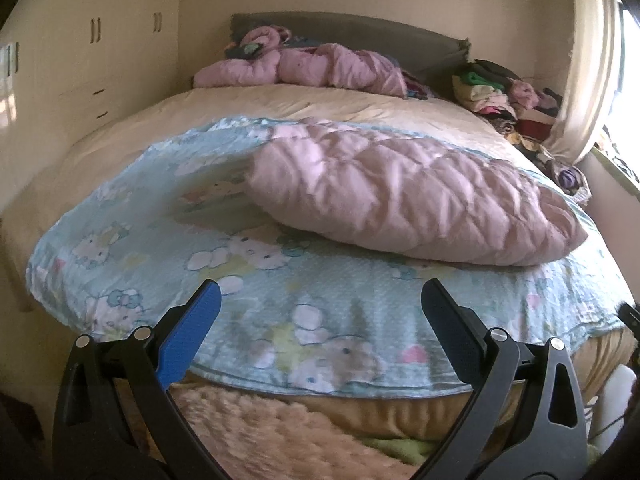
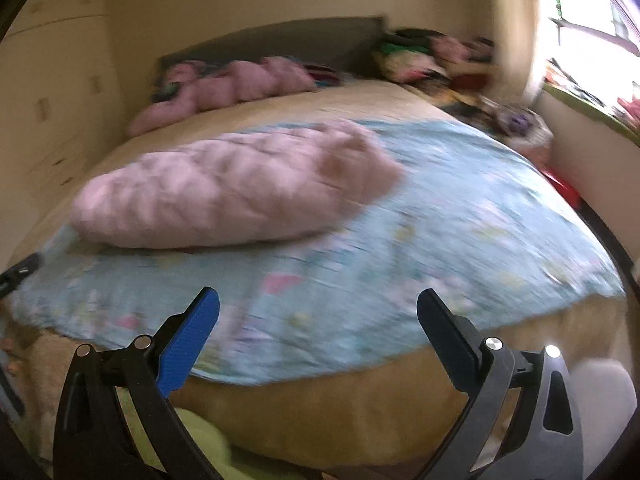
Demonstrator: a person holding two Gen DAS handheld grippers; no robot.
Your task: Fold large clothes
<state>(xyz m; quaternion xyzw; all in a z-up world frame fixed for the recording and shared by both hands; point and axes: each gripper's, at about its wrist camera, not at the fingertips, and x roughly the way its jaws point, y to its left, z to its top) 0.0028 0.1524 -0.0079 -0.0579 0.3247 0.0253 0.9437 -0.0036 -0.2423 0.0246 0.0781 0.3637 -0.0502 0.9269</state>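
Observation:
A light blue cartoon-print quilt [image 1: 328, 308] lies spread over the near half of the bed, with its pink quilted underside [image 1: 408, 208] folded back over it in a thick flap. In the right wrist view the same blue quilt [image 2: 460, 208] and pink flap [image 2: 232, 196] appear, blurred. My left gripper [image 1: 320, 296] is open and empty, above the quilt's near edge. My right gripper [image 2: 318, 304] is open and empty, near the quilt's front edge. The tip of the other gripper shows at the left edge of the right wrist view [image 2: 20, 272].
The bed [image 1: 280, 104] has a beige cover and a dark headboard [image 1: 360, 36]. A crumpled pink blanket [image 1: 304, 64] lies at the head. Piled clothes [image 1: 500, 92] sit at the far right by a curtain [image 1: 588, 60]. Wardrobes [image 1: 80, 60] stand on the left. A fuzzy tan blanket [image 1: 260, 428] hangs below.

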